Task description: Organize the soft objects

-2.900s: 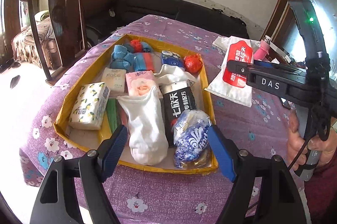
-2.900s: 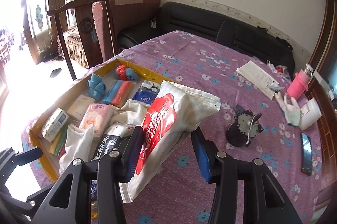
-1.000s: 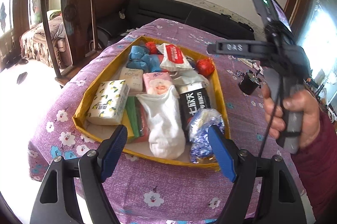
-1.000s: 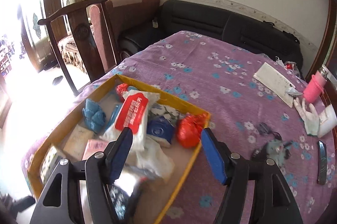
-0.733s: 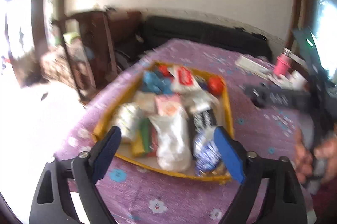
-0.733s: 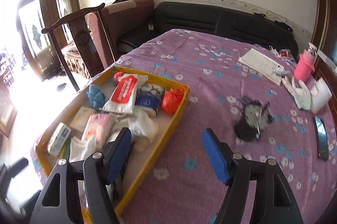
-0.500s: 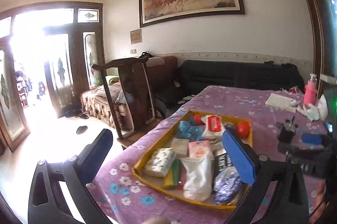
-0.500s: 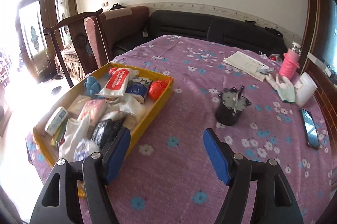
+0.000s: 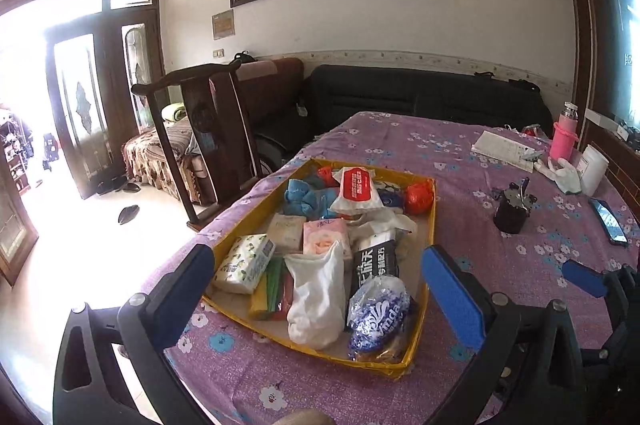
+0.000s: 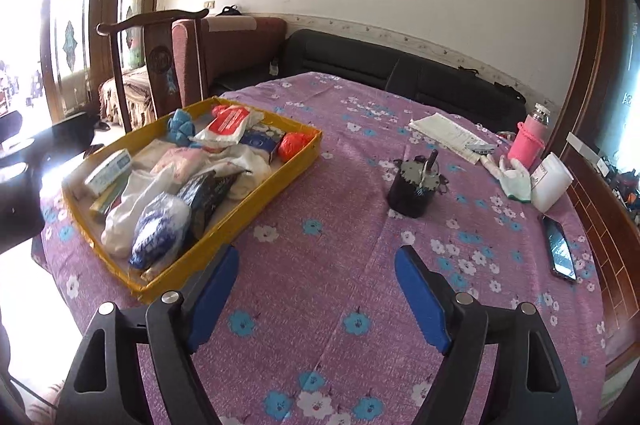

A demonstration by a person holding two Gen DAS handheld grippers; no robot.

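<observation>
A: Yellow tray (image 9: 433,201) noted at the table's near left corner, packed with soft goods: white sock (image 9: 316,289), tissue packs (image 9: 243,263), red-and-white wipes pack (image 9: 357,187), blue-printed bag (image 9: 378,313)

B: Left gripper (image 9: 316,281) state?

A: Fingers spread as wide as they go, nothing held; tray is framed between them from above. Right gripper (image 10: 316,279) is seen over bare purple tablecloth (image 10: 328,209), well apart from the tray, jaws opening with nothing between them

B: Anything left outside the tray?

A: A white glove (image 10: 514,177) is spotted far across the table, beside a pink bottle (image 10: 530,141) and a white jar (image 10: 552,181). A dark pot (image 10: 414,193) with tools stands in between

B: Risks?

A: If the glove is reached for, the pot or bottle could be toppled by a wide-open finger. The tray is crowded, so the blue-printed bag at its near edge could be pushed over the rim if more is pressed in
</observation>
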